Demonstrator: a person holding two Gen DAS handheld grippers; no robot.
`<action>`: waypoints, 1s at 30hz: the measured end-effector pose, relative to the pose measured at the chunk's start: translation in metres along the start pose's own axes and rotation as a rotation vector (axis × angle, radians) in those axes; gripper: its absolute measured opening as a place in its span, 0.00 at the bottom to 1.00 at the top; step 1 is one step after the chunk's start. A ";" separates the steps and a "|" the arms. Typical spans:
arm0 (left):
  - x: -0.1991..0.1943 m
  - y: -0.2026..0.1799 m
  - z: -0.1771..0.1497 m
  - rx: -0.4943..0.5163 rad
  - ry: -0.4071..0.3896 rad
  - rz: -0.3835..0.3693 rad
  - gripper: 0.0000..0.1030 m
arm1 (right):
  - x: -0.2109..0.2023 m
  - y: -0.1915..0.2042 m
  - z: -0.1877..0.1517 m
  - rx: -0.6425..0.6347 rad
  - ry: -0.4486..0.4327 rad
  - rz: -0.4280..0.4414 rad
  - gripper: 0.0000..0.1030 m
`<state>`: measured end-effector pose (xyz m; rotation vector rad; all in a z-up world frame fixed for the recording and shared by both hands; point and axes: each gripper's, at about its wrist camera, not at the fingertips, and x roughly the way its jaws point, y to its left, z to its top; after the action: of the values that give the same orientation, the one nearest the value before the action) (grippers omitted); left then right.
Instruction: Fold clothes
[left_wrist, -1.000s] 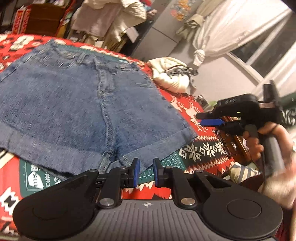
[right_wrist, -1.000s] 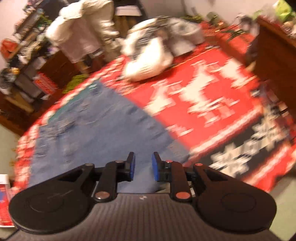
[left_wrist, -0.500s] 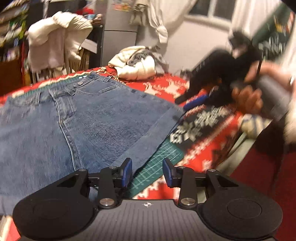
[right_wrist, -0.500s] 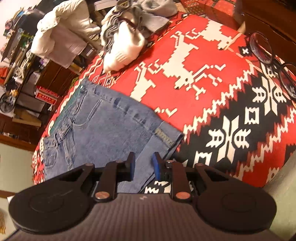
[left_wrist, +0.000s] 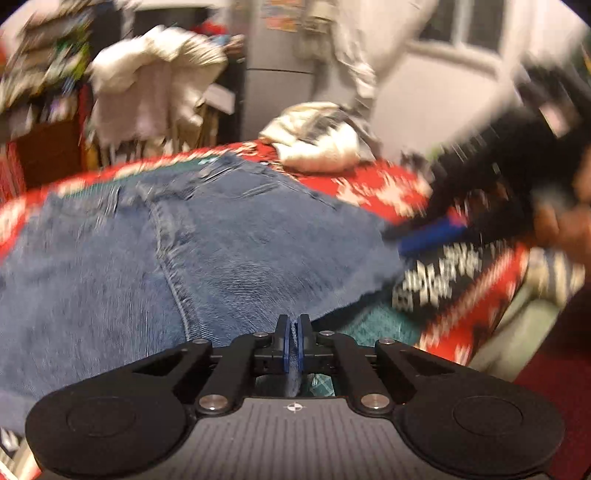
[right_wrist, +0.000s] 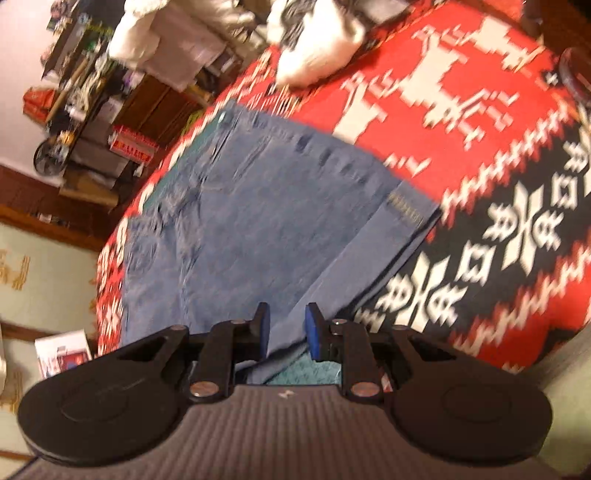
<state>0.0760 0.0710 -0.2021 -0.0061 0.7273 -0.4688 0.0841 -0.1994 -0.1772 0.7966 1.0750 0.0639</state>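
Note:
Blue denim shorts (left_wrist: 207, 243) lie spread on a red patterned blanket (left_wrist: 373, 184). My left gripper (left_wrist: 294, 341) is shut on the near hem of the shorts, a strip of denim pinched between its blue pads. In the same view the right gripper (left_wrist: 432, 236) shows as a dark blur at the right leg corner, held by a hand (left_wrist: 565, 225). The right wrist view has the shorts (right_wrist: 258, 221) under my right gripper (right_wrist: 287, 328), which stands open with the cuffed leg hem between and just past its fingers.
A pile of white and grey clothes (left_wrist: 317, 144) lies at the far end of the blanket. A green cutting mat (left_wrist: 376, 325) peeks out under the shorts. Cluttered shelves and a chair draped with pale clothing (left_wrist: 147, 96) stand beyond. Glasses (right_wrist: 576, 74) rest at the right edge.
My left gripper has moved in onto the hem and closed on it. The right gripper has come down closer to the right leg cuff, its fingers a little wider apart.

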 end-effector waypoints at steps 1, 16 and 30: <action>0.000 0.009 0.002 -0.060 0.002 -0.015 0.03 | 0.003 0.003 -0.003 -0.011 0.019 -0.002 0.23; 0.010 0.040 0.004 -0.329 0.016 -0.070 0.03 | 0.041 0.001 -0.019 0.104 0.110 -0.073 0.23; 0.007 0.044 0.001 -0.343 0.010 -0.069 0.03 | 0.051 -0.027 -0.038 0.425 0.032 0.082 0.23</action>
<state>0.0992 0.1072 -0.2128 -0.3516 0.8123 -0.4055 0.0704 -0.1766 -0.2411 1.2252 1.1015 -0.0863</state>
